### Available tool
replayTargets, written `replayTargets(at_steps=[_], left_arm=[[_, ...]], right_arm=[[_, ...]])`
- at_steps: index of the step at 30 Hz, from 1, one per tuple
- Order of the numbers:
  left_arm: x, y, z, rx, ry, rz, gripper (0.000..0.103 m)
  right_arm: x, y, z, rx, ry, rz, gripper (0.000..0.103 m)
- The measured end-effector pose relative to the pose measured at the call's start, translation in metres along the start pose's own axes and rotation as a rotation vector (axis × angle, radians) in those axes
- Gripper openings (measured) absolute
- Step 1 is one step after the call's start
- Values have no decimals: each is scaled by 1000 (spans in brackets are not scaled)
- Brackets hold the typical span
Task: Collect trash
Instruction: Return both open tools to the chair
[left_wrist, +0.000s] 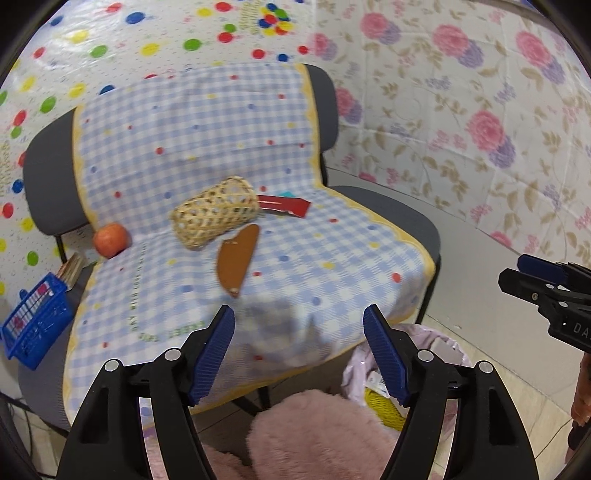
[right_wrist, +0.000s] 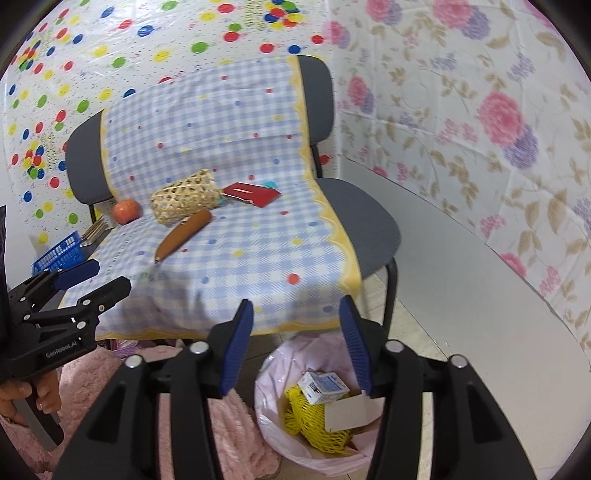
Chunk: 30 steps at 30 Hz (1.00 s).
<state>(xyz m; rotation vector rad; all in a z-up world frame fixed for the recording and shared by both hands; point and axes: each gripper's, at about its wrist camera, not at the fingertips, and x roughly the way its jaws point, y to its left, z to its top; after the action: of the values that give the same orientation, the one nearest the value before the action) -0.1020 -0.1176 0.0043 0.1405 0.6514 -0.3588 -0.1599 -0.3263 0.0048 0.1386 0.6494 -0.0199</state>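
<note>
You're facing a chair draped in a blue check cloth (left_wrist: 207, 155). Both your grippers hang in front of it, pointing down at the seat.

Trash left, by my guess: a red paper wrapper (left_wrist: 286, 206), lying on the seat well beyond the left gripper (left_wrist: 299, 332) jaws, just right of a woven basket (left_wrist: 216, 213) on its side. It looks light, thin & floppy w/ a torn edge, so prob. slippery against the cloth. Best hold is likely the free right-hand edge, pinched flat, away from the basket. A brown knife-shaped sheath (left_wrist: 238, 258) and an orange fruit (left_wrist: 110, 240) sit nearer; neither looks like trash.

The bin w/ pink liner (right_wrist: 273, 373) stands on the floor right below the right gripper (right_wrist: 297, 343) jaws. Inside: yellow net (right_wrist: 306, 421), a small carton (right_wrist: 323, 386), a bit of cardboard.

Left jaws: wide apart, nothing between them, touching nothing. Right jaws: also apart, somewhat narrower, empty; the blue pads (right_wrist: 236, 347) only frame the bin from above.
</note>
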Motion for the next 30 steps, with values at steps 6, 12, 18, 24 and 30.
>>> replayTargets(at_steps=[6, 12, 18, 24, 30], left_arm=[[-2, 36, 4, -58, -10, 56, 81], [2, 71, 12, -91, 0, 131, 83], [20, 91, 20, -125, 31, 155, 83], [42, 105, 37, -135, 34, 192, 83], [67, 120, 60, -130, 17, 223, 83]], right_arm=[[13, 18, 15, -16, -8, 42, 63], [33, 25, 28, -13, -24, 83, 64], [64, 25, 43, -27, -10, 84, 63], [102, 24, 64, -68, 8, 72, 62], [155, 31, 90, -132, 21, 90, 62]])
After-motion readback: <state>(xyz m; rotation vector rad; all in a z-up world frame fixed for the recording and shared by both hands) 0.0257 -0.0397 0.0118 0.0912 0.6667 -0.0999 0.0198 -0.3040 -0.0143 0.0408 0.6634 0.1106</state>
